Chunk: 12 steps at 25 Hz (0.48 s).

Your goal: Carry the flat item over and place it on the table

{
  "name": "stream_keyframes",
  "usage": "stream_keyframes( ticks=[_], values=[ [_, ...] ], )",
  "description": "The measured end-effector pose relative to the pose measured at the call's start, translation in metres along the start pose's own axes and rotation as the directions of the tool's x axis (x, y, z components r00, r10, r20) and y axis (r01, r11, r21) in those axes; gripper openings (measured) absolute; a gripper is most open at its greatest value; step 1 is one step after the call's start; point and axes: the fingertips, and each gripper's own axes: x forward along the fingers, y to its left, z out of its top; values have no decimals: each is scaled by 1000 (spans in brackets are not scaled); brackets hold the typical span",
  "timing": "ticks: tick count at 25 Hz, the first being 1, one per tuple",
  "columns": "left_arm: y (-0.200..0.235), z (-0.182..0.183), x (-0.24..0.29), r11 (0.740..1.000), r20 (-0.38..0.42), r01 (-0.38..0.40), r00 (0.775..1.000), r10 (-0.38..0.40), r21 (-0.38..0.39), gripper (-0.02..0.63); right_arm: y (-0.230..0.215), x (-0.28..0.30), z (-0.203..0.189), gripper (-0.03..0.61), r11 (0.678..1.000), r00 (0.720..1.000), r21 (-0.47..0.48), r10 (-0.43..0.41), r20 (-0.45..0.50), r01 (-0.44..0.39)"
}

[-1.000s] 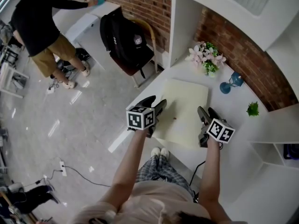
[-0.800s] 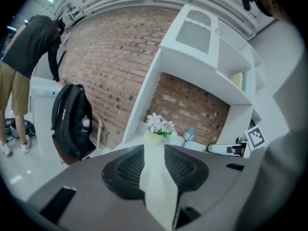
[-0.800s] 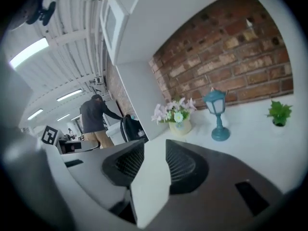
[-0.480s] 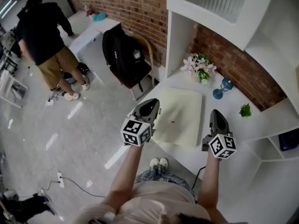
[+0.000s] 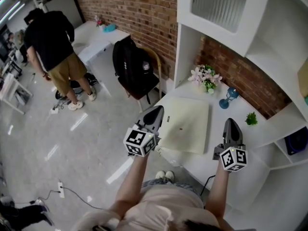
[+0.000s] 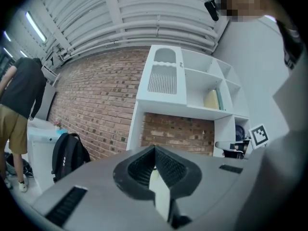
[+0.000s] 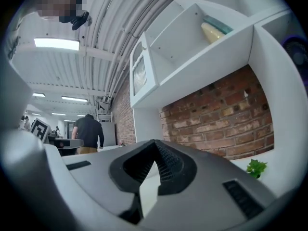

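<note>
The flat item (image 5: 185,126), a pale yellow sheet, lies flat on the white table (image 5: 211,160). My left gripper (image 5: 157,110) is just off the sheet's left edge, jaws shut with nothing clamped. My right gripper (image 5: 232,123) is to the right of the sheet, clear of its edge, and is also shut and empty. In the left gripper view the jaws (image 6: 155,150) meet at the tips, pointing up at the brick wall and shelves. The right gripper view shows its jaws (image 7: 155,146) closed the same way. Neither gripper touches the sheet.
Pink flowers (image 5: 204,77), a blue glass (image 5: 229,96) and a small green plant (image 5: 250,119) stand along the table's back by the brick wall. White shelves (image 5: 226,13) hang above. A chair with a black backpack (image 5: 132,64) stands left of the table. A person (image 5: 53,37) stands further left.
Both grippers stood open at the sheet's near corners a second ago. Both have since shut and drawn back from it. The sheet stays flat on the table.
</note>
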Motion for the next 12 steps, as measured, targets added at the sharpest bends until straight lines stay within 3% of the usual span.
stream_keyframes(
  ticks=[12],
  values=[
    [-3, 11, -14, 1000, 18, -10, 1000, 10, 4, 28, -13, -22, 11, 15, 999, 999, -33, -25, 43, 26]
  ],
)
